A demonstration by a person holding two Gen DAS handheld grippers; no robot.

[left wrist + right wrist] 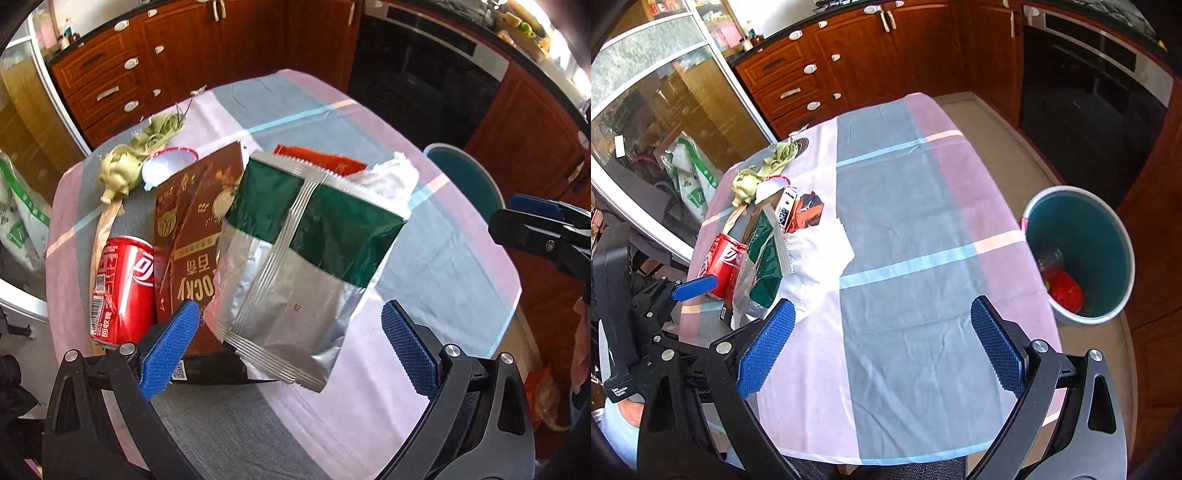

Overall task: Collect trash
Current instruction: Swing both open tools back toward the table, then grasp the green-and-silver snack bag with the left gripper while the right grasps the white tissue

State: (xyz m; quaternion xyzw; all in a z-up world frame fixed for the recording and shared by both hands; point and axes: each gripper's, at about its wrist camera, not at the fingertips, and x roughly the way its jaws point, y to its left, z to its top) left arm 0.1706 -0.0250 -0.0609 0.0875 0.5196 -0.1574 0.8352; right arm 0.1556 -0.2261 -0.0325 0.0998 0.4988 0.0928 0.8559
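Observation:
A pile of trash lies on the left side of the checked tablecloth. It holds a silver and green snack bag, a brown Pocky box, a red cola can, a red wrapper, a white tissue and green peels. My left gripper hovers open over the bag, its pads clear of it. My right gripper is open over bare cloth with nothing between its fingers. The teal bin stands off the table's right side with red trash inside.
A white bowl with a red rim sits by the peels. Wooden cabinets and a dark oven line the back. A glass door and a plastic bag are on the left. One blue finger of the left gripper shows by the can.

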